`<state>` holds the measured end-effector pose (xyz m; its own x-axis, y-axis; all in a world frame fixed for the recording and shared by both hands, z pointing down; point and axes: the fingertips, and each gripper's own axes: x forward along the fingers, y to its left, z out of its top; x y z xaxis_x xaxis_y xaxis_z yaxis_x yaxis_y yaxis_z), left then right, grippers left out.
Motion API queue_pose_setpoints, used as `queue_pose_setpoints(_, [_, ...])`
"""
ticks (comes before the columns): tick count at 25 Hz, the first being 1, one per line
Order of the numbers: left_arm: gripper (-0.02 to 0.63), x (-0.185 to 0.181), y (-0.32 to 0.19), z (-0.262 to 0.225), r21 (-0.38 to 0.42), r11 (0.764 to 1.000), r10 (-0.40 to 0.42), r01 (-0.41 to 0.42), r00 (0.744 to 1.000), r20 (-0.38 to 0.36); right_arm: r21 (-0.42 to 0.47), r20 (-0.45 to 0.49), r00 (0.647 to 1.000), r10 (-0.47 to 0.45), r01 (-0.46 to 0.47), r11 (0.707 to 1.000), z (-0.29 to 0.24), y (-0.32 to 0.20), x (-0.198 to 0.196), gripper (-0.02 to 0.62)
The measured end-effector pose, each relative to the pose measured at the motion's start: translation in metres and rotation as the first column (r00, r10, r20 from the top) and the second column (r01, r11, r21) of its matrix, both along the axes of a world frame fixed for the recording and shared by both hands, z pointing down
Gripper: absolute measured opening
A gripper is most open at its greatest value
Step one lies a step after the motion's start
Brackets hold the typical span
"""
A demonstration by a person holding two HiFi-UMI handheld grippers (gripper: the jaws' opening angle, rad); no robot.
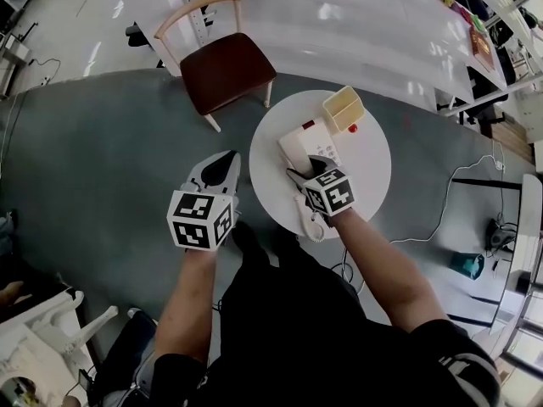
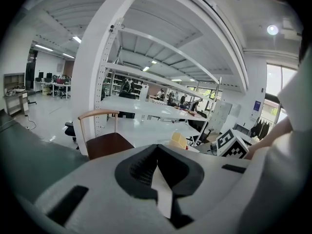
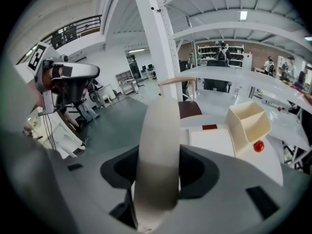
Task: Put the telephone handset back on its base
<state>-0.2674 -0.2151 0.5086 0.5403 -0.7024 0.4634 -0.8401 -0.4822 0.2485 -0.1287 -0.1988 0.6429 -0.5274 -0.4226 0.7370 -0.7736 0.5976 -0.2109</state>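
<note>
Grey floor. Wooden chair, brown seat. Small round white surface. Long white tables behind. Big white post. Ceiling light on, window bright.

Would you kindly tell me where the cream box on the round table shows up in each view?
Head view: the cream box sits above centre, at the far edge of the table.
Left gripper view: the box peeks just above the jaws.
Right gripper view: the box is right of centre.
Shared landmark: the brown chair.

No word, number or brand name can be read anywhere: the marker cubes bear only black-and-white square patterns, and a small blue wall sign is too small to read.
</note>
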Motion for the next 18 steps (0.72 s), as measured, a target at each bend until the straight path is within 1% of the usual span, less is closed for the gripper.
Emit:
queue_pose_setpoints(2, [0.011,-0.004,0.0,0.002,-0.005,1.0,-0.007,0.007,1.0,0.002,-0.018,-0.014,1.0,0.012,-0.012,1.0,0.01,-0.001,0.0,0.213])
queue_pose_setpoints(10, [0.011,-0.014,0.006,0.008,-0.02,1.0,-0.024,0.024,1.0,-0.001,-0.05,-0.097,0.995,0.003,-0.008,0.999,0.038,-0.005,0.003,0.213])
queue_pose_setpoints(18, [0.011,-0.026,0.005,0.014,-0.034,0.999,-0.034,0.034,0.999,0.01,-0.088,-0.139,0.99,0.027,-0.04,0.995,0.062,-0.009,0.017,0.213])
